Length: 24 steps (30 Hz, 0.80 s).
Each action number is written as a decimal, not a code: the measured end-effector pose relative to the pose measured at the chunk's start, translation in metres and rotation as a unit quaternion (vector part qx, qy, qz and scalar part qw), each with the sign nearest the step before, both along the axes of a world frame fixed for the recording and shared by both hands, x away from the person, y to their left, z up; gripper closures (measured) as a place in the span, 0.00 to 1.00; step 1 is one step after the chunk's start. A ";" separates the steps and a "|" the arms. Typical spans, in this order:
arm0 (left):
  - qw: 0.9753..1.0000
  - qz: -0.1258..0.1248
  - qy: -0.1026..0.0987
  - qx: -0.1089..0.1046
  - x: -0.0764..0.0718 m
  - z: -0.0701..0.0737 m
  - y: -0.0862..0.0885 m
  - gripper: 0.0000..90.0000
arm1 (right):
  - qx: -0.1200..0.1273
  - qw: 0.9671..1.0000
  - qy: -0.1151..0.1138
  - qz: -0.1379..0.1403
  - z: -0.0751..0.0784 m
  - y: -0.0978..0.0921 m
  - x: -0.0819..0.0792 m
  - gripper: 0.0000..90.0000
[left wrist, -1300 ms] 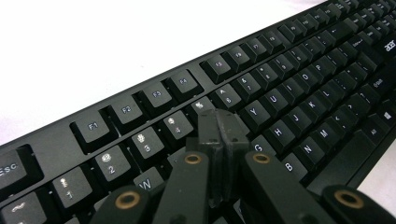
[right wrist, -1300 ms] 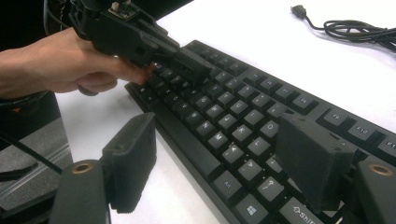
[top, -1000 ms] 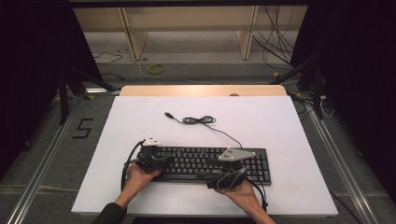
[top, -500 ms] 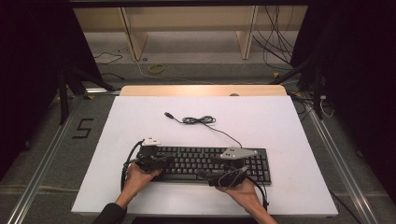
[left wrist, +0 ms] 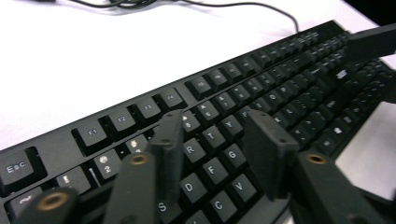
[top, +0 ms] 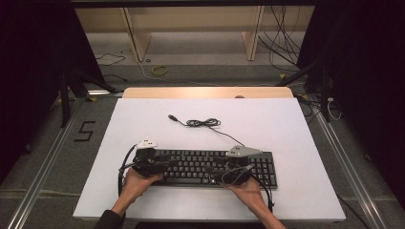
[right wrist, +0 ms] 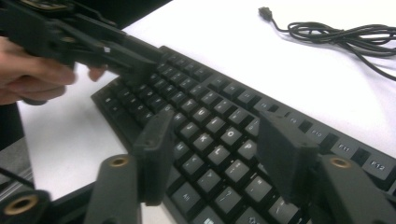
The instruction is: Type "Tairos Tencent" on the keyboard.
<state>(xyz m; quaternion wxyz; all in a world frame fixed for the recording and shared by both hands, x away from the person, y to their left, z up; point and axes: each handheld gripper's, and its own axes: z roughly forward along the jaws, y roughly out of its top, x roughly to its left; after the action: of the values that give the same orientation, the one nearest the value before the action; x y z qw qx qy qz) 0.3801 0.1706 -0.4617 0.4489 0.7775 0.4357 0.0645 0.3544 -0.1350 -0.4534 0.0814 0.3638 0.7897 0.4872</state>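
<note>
The white counter [top: 286, 129] carries a black keyboard [top: 200, 164] lying near its front edge, long side parallel to that edge. Bare surface stretches wide behind the keyboard and to both sides; only a narrow strip remains in front, where the person's hands come in. The counter's far edge shows a band of bare wood.

The keyboard's cable [top: 203, 123] runs from its back edge to a loose coil behind it, ending in a plug [top: 170, 116] lying free on the counter — well apart from the keys.

The left gripper [top: 152, 160] sits over the keyboard's left end, the left hand [top: 136, 180] hiding the front corner there. In the left gripper view its fingers [left wrist: 170, 140] stand parted above the letter keys, grasping nothing; whether they touch the keys cannot be told.

The right gripper [top: 239, 167] hangs over the right-hand letter block, with the right hand [top: 246, 191] covering part of the front rim. In the right gripper view its fingers [right wrist: 156, 140] are likewise spread apart over the keys, empty. Key legends toward the far end blur out — unreadable.
</note>
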 end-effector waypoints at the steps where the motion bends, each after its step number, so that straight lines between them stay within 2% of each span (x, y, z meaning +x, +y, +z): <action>1: 1.000 0.000 -0.005 -0.007 -0.002 0.002 0.002 0.57 | -0.001 1.000 -0.001 -0.002 0.000 0.001 0.001 0.56; 4: 1.000 0.001 -0.011 -0.019 -0.005 0.006 0.005 0.52 | -0.005 1.000 0.000 -0.004 -0.001 0.004 0.005 0.62; 15: 0.998 -0.004 -0.042 -0.039 -0.018 0.009 0.012 0.34 | -0.022 1.000 0.005 0.003 -0.007 0.018 0.015 0.86; 19: 0.998 -0.002 -0.054 -0.044 -0.022 0.009 0.015 0.33 | -0.032 0.999 0.006 0.000 -0.007 0.023 0.021 0.94; 24: 0.997 0.009 -0.054 -0.057 -0.026 0.008 0.023 0.32 | -0.048 0.999 0.011 -0.004 -0.010 0.030 0.026 1.00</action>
<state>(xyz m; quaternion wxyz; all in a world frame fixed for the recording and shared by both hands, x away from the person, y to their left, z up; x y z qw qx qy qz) 0.3543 0.1937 -0.4538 0.5147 0.7422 0.4205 0.0859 0.3802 -0.1051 -0.4632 0.0924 0.3678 0.8117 0.4442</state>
